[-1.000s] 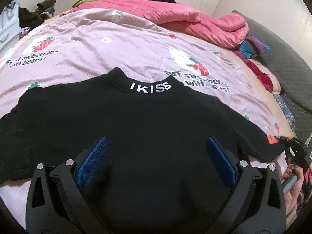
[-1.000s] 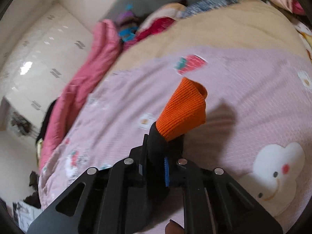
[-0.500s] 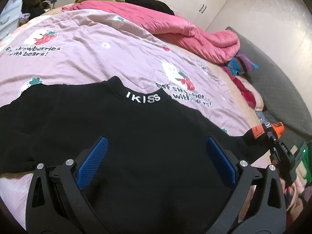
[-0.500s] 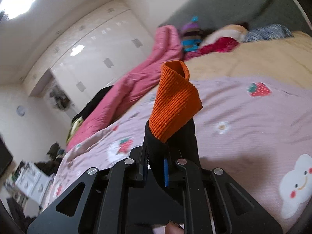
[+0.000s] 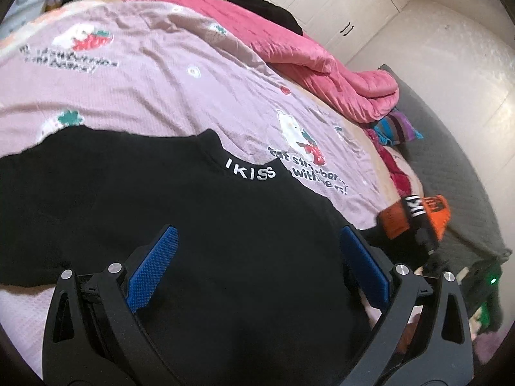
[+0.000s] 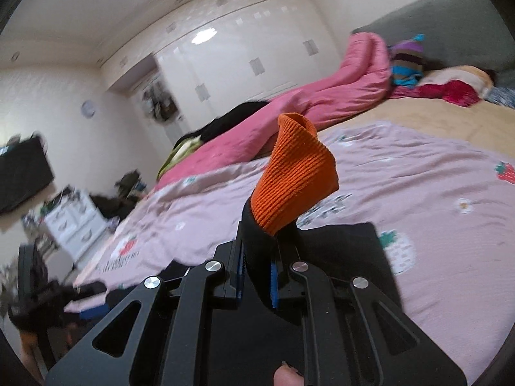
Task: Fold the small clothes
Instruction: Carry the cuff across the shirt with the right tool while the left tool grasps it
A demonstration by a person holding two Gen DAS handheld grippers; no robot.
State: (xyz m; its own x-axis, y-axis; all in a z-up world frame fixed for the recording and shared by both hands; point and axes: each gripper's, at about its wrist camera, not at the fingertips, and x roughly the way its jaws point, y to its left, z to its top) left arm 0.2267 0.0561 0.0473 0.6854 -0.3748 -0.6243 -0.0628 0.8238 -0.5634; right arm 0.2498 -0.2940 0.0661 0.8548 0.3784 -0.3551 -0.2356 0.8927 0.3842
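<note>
A black top (image 5: 206, 225) with "IKISS" on its collar lies spread on the pink printed bedsheet (image 5: 154, 96). My left gripper (image 5: 257, 267) is open and hovers over the top's lower body, its blue pads (image 5: 154, 267) wide apart. My right gripper (image 6: 257, 273) is shut on the top's right sleeve, whose orange cuff (image 6: 293, 183) sticks up above the jaws. In the left wrist view the right gripper (image 5: 425, 241) holds that cuff (image 5: 415, 218) lifted above the bed's right side.
A pink quilt (image 5: 322, 61) lies bunched along the far side of the bed. Striped and red clothes (image 5: 396, 125) sit by the grey headboard (image 5: 466, 173). White wardrobes (image 6: 244, 51) and a small drawer unit (image 6: 74, 222) stand beyond the bed.
My right gripper has lifted the orange-cuffed sleeve off the bed and swung it up and inward toward the top's body. My left gripper has stayed open over the top.
</note>
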